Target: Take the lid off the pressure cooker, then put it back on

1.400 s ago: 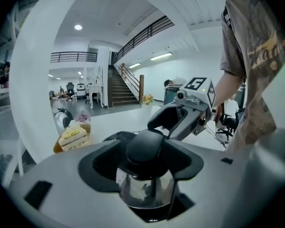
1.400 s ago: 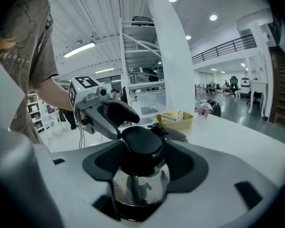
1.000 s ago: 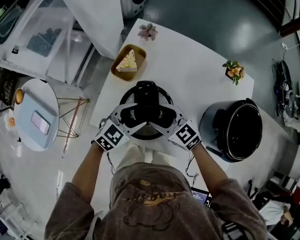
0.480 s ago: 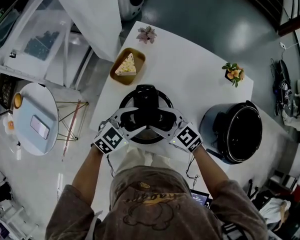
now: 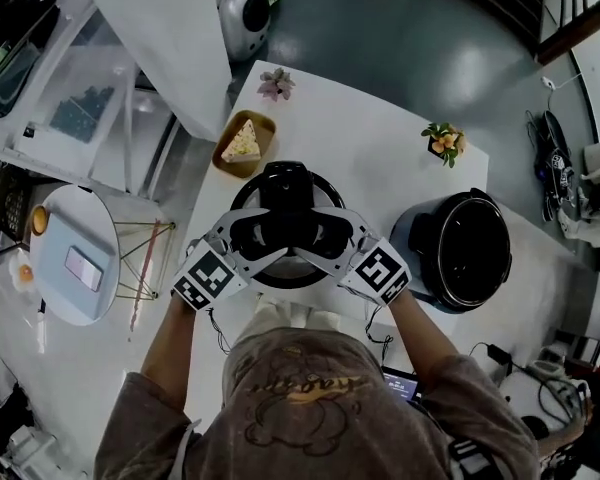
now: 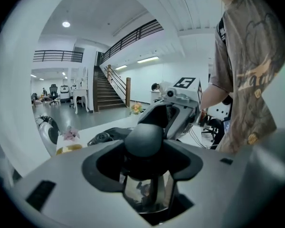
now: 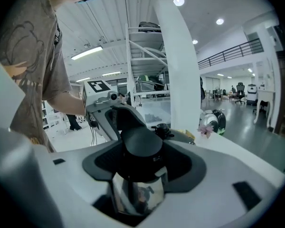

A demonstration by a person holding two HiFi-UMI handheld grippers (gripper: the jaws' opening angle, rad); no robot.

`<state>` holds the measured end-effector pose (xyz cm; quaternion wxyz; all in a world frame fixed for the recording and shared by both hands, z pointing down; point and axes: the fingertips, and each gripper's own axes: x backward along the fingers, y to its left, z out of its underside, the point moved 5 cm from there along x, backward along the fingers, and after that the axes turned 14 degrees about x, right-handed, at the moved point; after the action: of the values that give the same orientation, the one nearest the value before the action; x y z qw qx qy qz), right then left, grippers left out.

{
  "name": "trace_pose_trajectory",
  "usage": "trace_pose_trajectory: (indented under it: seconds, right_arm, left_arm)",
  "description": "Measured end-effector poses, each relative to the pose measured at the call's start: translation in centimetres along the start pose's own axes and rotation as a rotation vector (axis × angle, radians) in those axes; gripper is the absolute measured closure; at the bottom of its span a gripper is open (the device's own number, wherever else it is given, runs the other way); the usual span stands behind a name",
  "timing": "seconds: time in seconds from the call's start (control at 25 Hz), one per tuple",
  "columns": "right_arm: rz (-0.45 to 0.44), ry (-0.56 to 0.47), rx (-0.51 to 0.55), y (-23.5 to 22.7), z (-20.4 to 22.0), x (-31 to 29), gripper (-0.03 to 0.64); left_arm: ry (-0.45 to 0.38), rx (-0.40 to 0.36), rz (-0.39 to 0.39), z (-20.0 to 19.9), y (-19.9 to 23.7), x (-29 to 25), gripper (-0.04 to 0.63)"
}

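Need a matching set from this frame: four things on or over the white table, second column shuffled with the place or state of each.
Things:
1. lid
2. pressure cooker
3. cake slice
4. orange flowers

Place or state:
A. in the wooden dish
B. at the far right corner of the table
C. clamped between the left gripper and the right gripper
D. open, on the table's right side

Pairs: 1-C, 2-D, 3-A, 4-B
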<state>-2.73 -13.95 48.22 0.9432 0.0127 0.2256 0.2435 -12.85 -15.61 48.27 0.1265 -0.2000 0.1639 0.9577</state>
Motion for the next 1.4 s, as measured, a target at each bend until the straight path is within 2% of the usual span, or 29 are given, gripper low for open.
trace_pose_trajectory:
  seconds: [0.28,0.68,1.08,1.4]
  right_arm:
    - [0.053,-0.016,0.008,-0.4,-3.5,3.2,0.348]
    - [0.172,-0.021,-0.012,-1.6,-7.6,9.0,0.348]
    - [0.374,0.039,-0.049,-2.9,-7.8,17.3,0.348]
    - [0.547,0.098,-0.110,-3.2,-5.1,24.6,0.348]
  left_arm:
    - [-0.014,-0.045,0.017,-4.2,-2.0,1.1,0.337]
    - [-0.022,-0.128,0.110,-10.9,-5.0,0.7,0.337]
    - [-0.018,-0.221,0.290,-16.2,-8.8,-4.8,0.336]
    - [0.009,-0.291,0.461,-18.7,-13.0,-11.5,0.337]
